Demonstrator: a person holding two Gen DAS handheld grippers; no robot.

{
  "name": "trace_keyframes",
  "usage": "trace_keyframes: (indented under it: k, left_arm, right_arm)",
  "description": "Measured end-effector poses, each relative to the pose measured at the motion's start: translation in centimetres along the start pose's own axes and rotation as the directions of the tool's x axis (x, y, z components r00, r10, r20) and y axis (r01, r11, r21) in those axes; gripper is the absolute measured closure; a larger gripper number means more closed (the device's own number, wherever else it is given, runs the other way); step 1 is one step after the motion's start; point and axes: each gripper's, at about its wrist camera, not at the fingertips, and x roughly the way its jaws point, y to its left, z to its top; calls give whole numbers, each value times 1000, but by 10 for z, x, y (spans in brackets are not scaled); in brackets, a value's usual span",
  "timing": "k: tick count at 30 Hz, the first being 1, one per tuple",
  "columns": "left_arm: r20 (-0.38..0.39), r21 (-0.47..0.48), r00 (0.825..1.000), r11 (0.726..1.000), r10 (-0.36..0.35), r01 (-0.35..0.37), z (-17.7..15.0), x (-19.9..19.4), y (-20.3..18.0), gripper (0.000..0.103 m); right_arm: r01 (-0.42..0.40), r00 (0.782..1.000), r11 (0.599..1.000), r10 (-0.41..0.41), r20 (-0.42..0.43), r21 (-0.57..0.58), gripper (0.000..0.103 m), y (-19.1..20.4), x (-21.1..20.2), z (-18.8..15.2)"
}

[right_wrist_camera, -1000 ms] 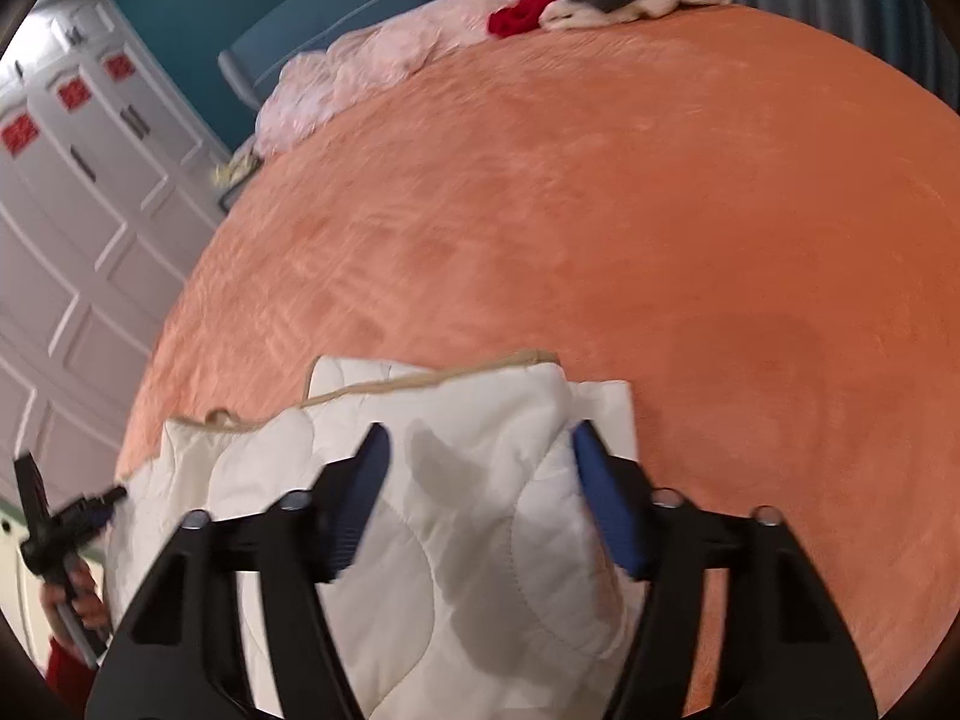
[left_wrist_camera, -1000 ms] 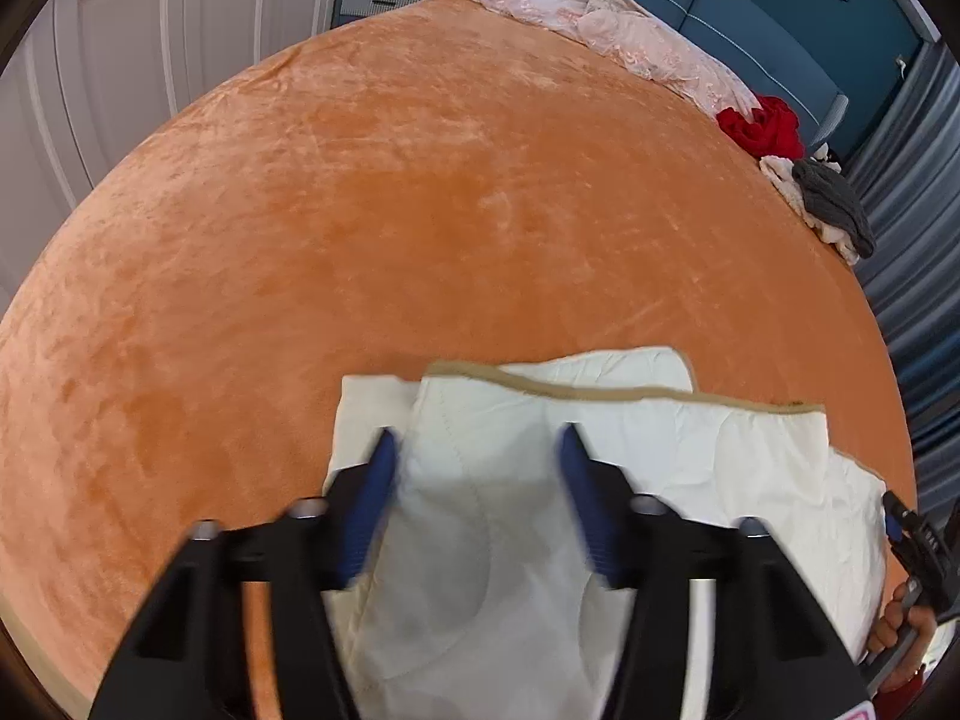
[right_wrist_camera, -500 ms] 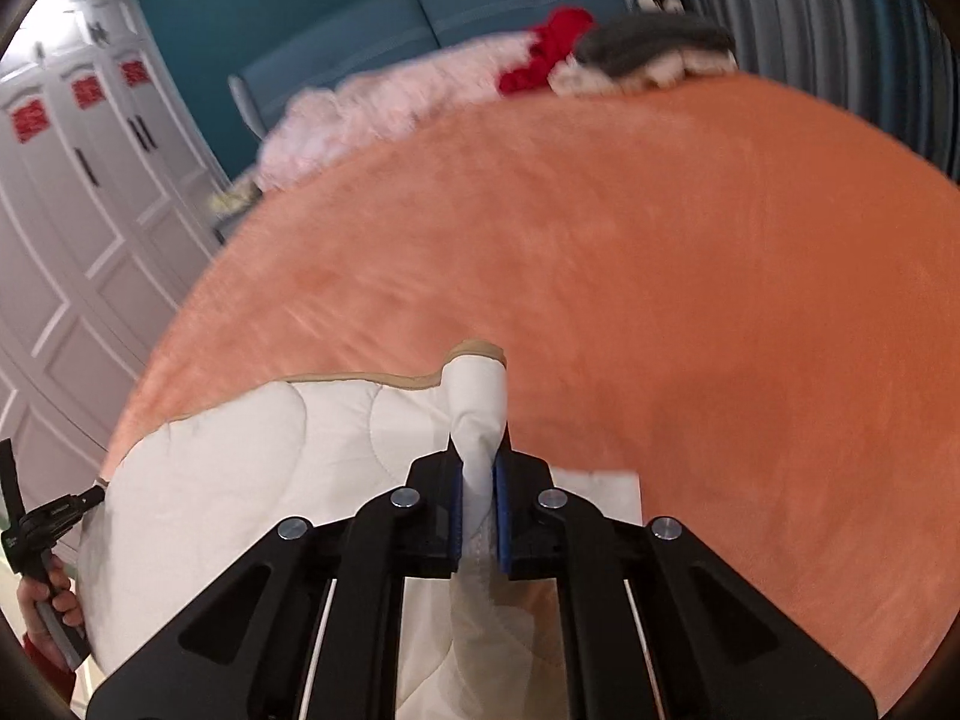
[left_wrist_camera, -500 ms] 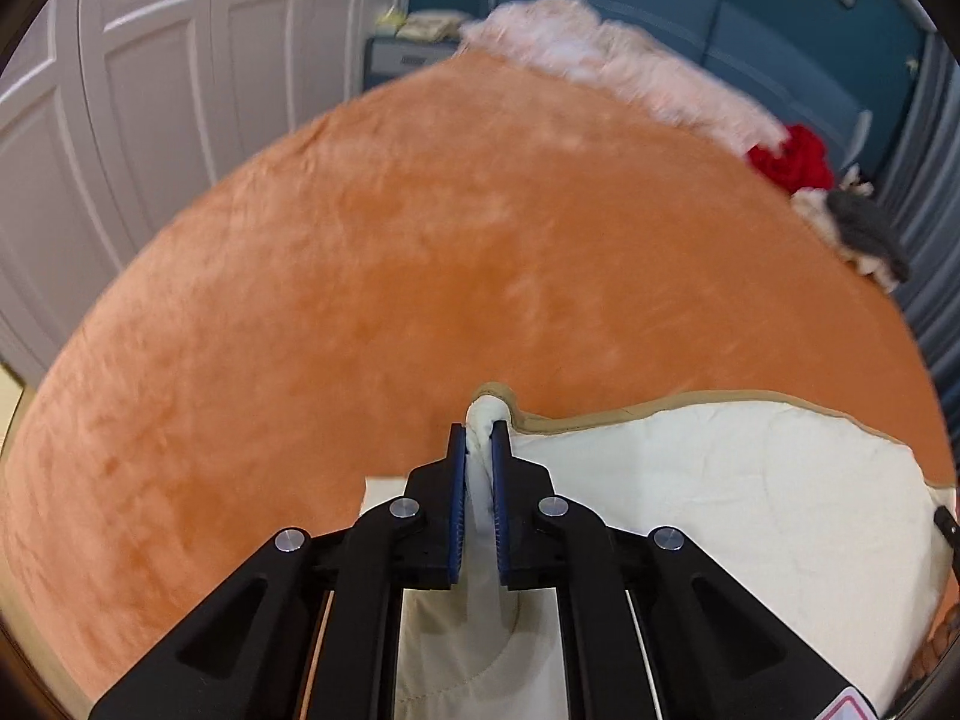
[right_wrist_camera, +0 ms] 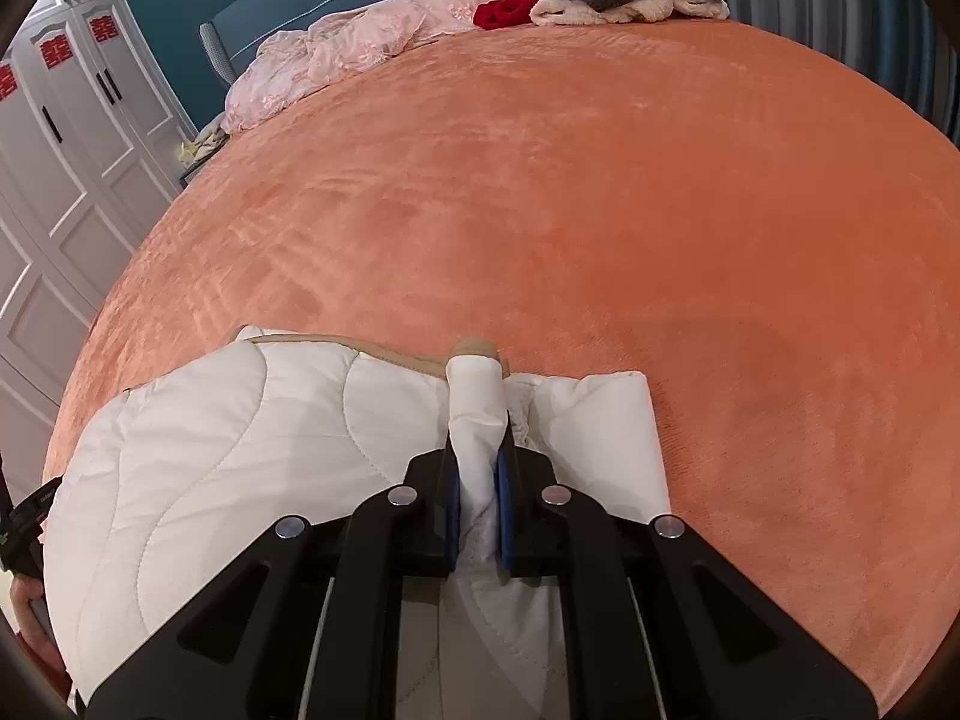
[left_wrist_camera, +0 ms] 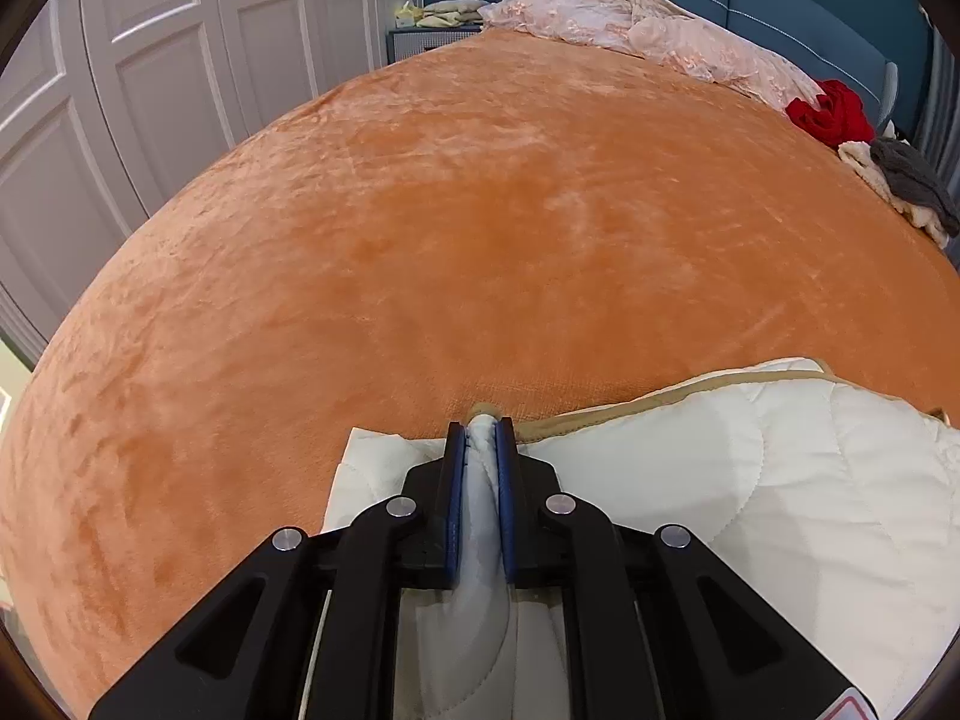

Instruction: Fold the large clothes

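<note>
A white quilted cover with tan edging (left_wrist_camera: 810, 468) lies folded at the near edge of an orange bed (left_wrist_camera: 480, 228). My left gripper (left_wrist_camera: 480, 429) is shut on its left corner, with white fabric pinched between the blue pads. My right gripper (right_wrist_camera: 477, 450) is shut on the right corner; a roll of the white cover (right_wrist_camera: 240, 438) sticks up between the pads. A lower layer of the cover shows beside each gripper. The left gripper's body shows at the left edge of the right wrist view (right_wrist_camera: 24, 516).
The orange bed (right_wrist_camera: 600, 210) stretches ahead. A pink lace cloth (left_wrist_camera: 648, 36), a red garment (left_wrist_camera: 831, 114) and a grey and cream pile (left_wrist_camera: 906, 186) lie along the far edge by a blue headboard. White wardrobe doors (left_wrist_camera: 150, 90) stand on the left.
Both grippers were open over the cover one second ago. They closed on its two corners and have lifted them slightly; the view has tilted up toward the far side of the bed.
</note>
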Motion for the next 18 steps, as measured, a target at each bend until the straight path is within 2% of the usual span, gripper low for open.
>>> trace_keyframes:
  k: [7,10,11,12,13,15,18]
  left_arm:
    - [12,-11,1000,1000,-5,5,-1,2,2,92]
    - [1,-4,1000,1000,0,0,3,-6,3,88]
    - [-4,-6,1000,1000,-3,3,7,-13,6,83]
    - [-4,-16,1000,1000,-6,6,10,-22,10,75]
    - [1,-29,1000,999,-17,17,12,-32,14,71]
    - [35,-54,998,997,-56,58,16,-57,23,67]
    - [94,-29,992,996,-80,83,24,-93,17,67]
  right_arm:
    - [10,999,1000,-10,32,-1,95,2,0,-5]
    - [-4,1000,1000,3,17,17,91,-1,-5,0]
    - [4,1000,1000,-5,12,30,86,-2,-13,6]
    - [19,1000,999,-20,17,43,67,-4,-20,7]
    - [47,998,996,-50,39,69,58,-6,-35,11]
    - [38,994,996,-46,96,84,55,-7,-58,13]
    - [12,988,1000,-13,151,7,55,16,-86,16]
